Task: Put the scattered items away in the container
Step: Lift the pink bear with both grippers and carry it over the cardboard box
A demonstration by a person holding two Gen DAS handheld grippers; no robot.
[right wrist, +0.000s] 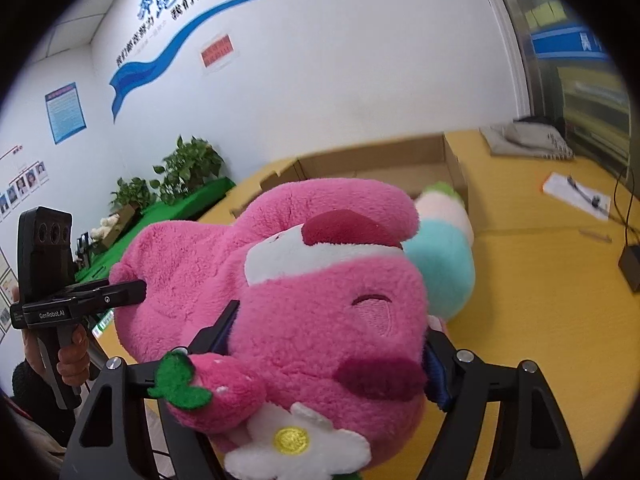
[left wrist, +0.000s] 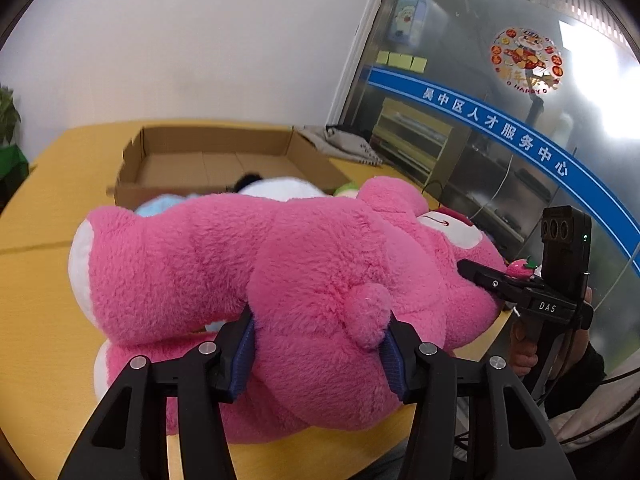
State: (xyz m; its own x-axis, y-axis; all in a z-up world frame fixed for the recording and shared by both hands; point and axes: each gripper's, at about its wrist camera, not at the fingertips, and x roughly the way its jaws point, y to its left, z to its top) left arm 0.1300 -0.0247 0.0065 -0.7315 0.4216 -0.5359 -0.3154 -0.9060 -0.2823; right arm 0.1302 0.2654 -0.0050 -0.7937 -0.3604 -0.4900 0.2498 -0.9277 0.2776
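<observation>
Jaws of the left gripper [left wrist: 320,344] clamp the rump of a large pink plush bear [left wrist: 280,272], beside its round tail, while jaws of the right gripper [right wrist: 332,344] pinch its head, above the yellow worktop [right wrist: 540,280], just before an open brown cardboard box [left wrist: 208,160] and pastel plush toys [right wrist: 444,256].

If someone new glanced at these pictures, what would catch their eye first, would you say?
The big pink plush bear fills both views, lying on the yellow table with the left gripper clamped on its rear and the right gripper on its head. Behind it stands the open cardboard box, and a pastel plush lies just beside.
</observation>
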